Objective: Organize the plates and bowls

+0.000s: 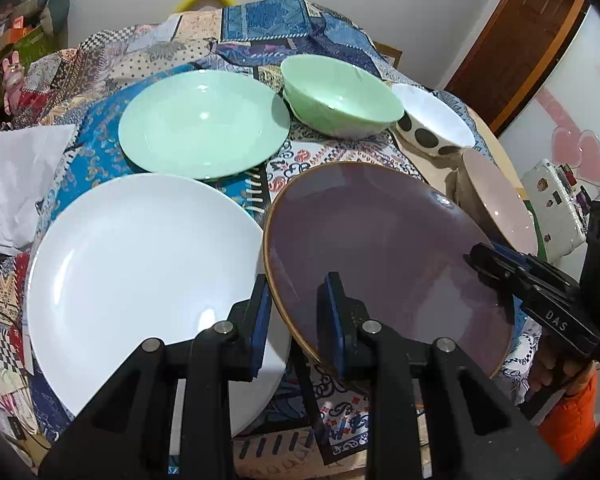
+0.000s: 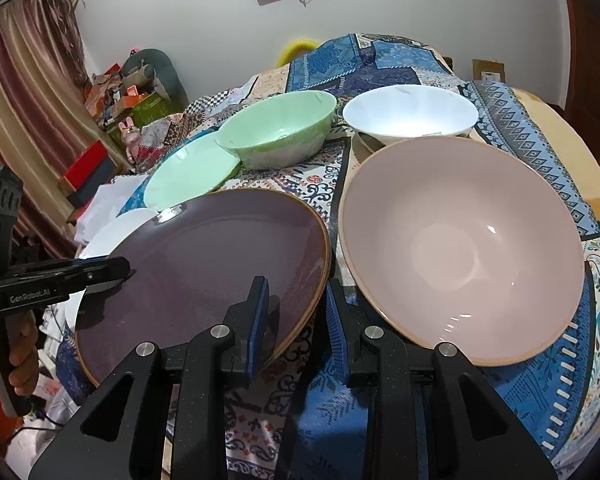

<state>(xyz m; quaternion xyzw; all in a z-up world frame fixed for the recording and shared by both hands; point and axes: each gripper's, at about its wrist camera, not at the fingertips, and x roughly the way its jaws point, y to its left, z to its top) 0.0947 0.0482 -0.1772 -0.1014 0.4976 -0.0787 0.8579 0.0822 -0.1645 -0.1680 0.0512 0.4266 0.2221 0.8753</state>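
A: What is the biggest thing here?

B: The table (image 2: 548,120), draped in a patchwork cloth (image 1: 260,28) of blue, printed squares, wrinkled at the far end.

A: And the dishes on it?

B: Nearest is a round purple plate (image 1: 380,248), matte with a thin brown rim, tilted and lifted off the cloth. To its left lies a glossy white plate (image 1: 140,264), flat and smooth. To its right stands a wide pink bowl (image 2: 460,248), deep, with a pale rim.

A: Farther back?

B: A shallow green plate (image 1: 204,124) at far left, a shiny green bowl (image 1: 340,96) beside it, then a white bowl (image 2: 410,114) with dark dots on its outside.

A: What are the claws doing?

B: The left gripper (image 1: 296,300) pinches the purple plate's left rim between its blue pads. The right gripper (image 2: 298,304) pinches the same plate's right rim. Each shows as a black clamp at the edge of the other's view.

A: Anything smaller?

B: Crumpled white paper (image 1: 16,176) lies at the left edge.
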